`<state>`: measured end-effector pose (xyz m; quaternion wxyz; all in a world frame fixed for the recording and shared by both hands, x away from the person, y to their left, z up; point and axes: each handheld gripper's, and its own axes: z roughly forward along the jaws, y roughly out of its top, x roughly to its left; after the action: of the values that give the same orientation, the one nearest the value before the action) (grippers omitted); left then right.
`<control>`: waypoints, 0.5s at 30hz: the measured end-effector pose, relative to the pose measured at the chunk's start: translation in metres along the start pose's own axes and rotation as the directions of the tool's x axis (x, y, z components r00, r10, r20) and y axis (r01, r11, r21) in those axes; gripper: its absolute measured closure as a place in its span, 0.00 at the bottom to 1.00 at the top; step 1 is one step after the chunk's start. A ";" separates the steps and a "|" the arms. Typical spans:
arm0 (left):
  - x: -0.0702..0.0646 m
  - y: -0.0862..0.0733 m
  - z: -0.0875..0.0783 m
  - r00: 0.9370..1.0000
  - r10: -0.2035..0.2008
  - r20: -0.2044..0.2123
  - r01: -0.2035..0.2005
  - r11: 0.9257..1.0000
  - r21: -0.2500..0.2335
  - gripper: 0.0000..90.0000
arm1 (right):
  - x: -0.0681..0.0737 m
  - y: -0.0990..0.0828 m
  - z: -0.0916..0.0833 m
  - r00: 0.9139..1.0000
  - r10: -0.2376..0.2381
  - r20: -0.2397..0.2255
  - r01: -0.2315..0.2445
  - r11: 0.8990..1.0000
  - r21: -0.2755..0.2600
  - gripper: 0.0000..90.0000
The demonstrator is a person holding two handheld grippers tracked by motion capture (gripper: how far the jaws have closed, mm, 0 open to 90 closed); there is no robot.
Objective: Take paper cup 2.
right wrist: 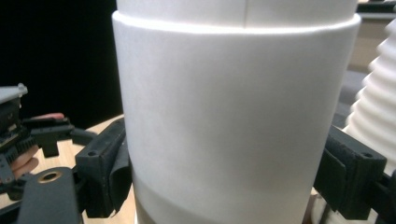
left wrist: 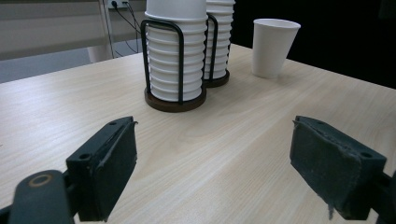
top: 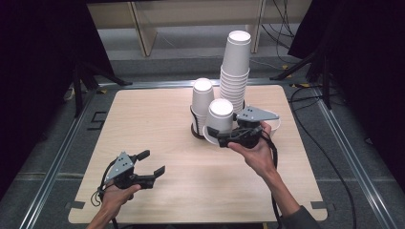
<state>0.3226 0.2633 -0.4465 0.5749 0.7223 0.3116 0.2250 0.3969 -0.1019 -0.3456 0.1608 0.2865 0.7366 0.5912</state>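
Pale wood-grain table [top: 157, 124] with rounded corners, two black wire cup holders [left wrist: 175, 100] on round bases side by side toward its far edge, each stacked with white paper cups [top: 235, 71], single cup [left wrist: 273, 46] beside them

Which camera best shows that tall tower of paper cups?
The high view: the tall stack shows nearly whole, top to base. The left gripper view catches its lower cups in a black holder. The right gripper view has a ribbed stack edge, perhaps its own.
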 end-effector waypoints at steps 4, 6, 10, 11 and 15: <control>-0.001 0.000 0.000 1.000 0.002 0.004 -0.002 1.000 -0.004 0.16 | 0.000 -0.014 0.009 1.000 -0.009 -0.007 0.009 1.000 0.026 0.19; -0.001 0.000 0.000 1.000 0.000 0.004 0.000 1.000 -0.004 0.16 | 0.001 -0.021 0.014 1.000 0.014 -0.023 -0.013 0.999 0.037 0.19; -0.001 -0.001 0.000 1.000 0.001 0.005 -0.001 1.000 -0.003 0.16 | 0.001 -0.032 0.022 0.999 0.021 -0.041 -0.019 0.998 0.054 0.19; -0.001 -0.001 0.000 1.000 0.000 0.005 0.000 1.000 -0.003 0.16 | 0.002 -0.034 0.024 0.999 0.027 -0.044 -0.025 0.998 0.060 0.19; -0.001 0.000 0.000 1.000 -0.001 0.003 0.001 1.000 -0.003 0.16 | 0.005 -0.042 0.030 0.996 0.055 -0.068 -0.049 0.995 0.091 0.19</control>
<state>0.3215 0.2626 -0.4469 0.5764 0.7218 0.3106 0.2240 0.4007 -0.0817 -0.3926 0.1061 0.2915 0.7598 0.5714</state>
